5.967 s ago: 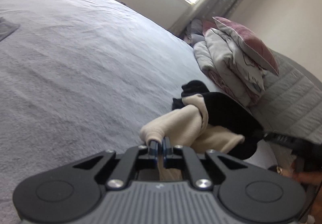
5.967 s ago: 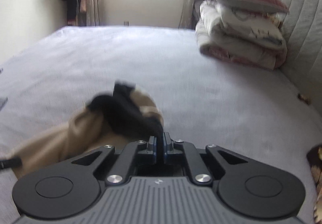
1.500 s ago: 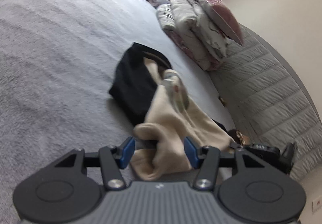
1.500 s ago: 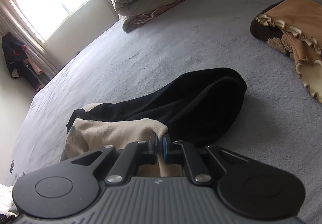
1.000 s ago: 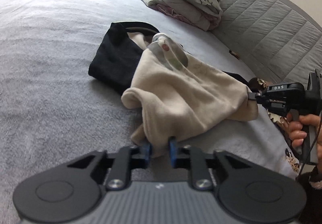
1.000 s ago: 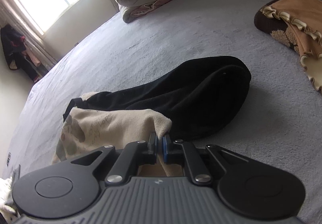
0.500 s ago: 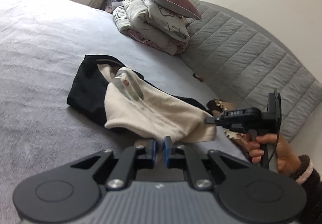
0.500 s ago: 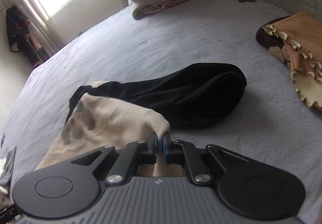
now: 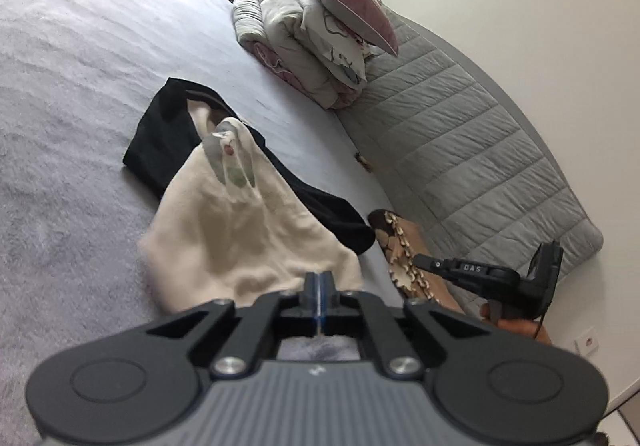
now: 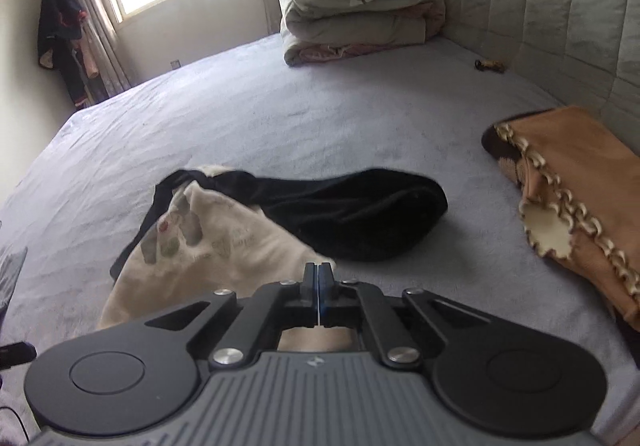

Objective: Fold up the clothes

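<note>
Left tool (image 9: 319, 283): fingers pressed together, pinching one near corner of the cream garment's hem, so that corner can be lifted and steered.
Right tool (image 10: 318, 278): fingers likewise clenched, with cream cloth showing between and beneath them; it grips the other near corner. In the left view this tool is off to the right, in a hand (image 9: 514, 322), and appears apart from the cloth there, though the fisheye may mislead.
Cream garment (image 9: 244, 234): held up at two corners, it slopes from both tools down to the bed, its printed patch at the far end. Two spread grips keep the edge taut, as a straight fold needs.
Black garment (image 10: 344, 213): lies on the bed beneath and beyond the cream one, partly covered by it; the two look tangled at the far end.
Bed (image 10: 280, 117): grey cover, serving as the folding surface.
Tan frilled cloth (image 10: 576, 181): to the right, near the black garment but not touching it.
Stacked bedding and pillow (image 10: 352, 1): well apart, against the quilted headboard (image 9: 472, 133).
Stage: cream garment neither flat nor folded.
</note>
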Demonstrator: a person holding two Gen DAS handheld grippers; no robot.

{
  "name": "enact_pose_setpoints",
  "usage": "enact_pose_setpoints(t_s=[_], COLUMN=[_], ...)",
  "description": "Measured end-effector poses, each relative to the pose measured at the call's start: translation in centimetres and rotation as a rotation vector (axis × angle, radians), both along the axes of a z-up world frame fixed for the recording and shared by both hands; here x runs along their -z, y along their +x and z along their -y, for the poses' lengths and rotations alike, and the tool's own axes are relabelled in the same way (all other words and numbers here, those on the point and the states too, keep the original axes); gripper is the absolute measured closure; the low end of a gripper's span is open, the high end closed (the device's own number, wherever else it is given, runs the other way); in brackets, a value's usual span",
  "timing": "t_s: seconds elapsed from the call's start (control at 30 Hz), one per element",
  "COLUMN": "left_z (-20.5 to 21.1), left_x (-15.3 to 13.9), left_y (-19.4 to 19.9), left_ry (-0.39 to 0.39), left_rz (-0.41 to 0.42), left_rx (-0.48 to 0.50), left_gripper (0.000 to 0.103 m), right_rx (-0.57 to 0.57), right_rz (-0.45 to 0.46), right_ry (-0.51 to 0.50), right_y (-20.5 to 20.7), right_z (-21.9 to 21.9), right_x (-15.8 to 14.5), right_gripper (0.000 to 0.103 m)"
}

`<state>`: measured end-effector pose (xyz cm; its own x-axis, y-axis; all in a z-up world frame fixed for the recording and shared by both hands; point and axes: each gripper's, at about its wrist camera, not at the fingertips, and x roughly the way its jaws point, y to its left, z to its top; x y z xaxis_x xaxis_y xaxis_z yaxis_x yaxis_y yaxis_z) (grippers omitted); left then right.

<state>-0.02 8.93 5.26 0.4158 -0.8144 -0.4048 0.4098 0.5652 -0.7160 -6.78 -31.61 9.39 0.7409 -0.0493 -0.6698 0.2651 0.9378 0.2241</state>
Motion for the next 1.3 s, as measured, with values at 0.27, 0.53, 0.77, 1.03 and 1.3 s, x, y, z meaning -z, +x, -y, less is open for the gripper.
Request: enact_pose_setpoints(t_s=[0.27,0.53,0.77,1.03,1.3], left_z=[0.2,1.0,1.5,-0.4,-0.5], left_x=[2.4,5.0,7.1,6.5,7.4], left_y=[1.4,2.7,3.2,3.5,4.0], left_ry=[0.151,0.276,0.34,0.291,0.226], left_rz=[-0.068,-0.126,-0.151,-0.158,-0.21], left_rx=[-0.068,-0.091,-0.093,-0.149,-0.138], left_gripper=[0.06,0.038,0.037,0.037,0.048], right_rx=[0.026,0.02,0.03,0.022,0.027], right_rz=[-0.079,-0.086,-0.104,-0.092,-0.083], right_ry=[0.097,0.098,0.158,0.152,0.166], right_y=[0.5,2.0,3.1,3.3,3.6], right_z=[0.4,0.0,-0.1,-0.7,-0.3], right_x=[4.1,8.2,10.5,11.1,11.2], right_gripper=[0.065,0.053,0.053,0.053,0.063])
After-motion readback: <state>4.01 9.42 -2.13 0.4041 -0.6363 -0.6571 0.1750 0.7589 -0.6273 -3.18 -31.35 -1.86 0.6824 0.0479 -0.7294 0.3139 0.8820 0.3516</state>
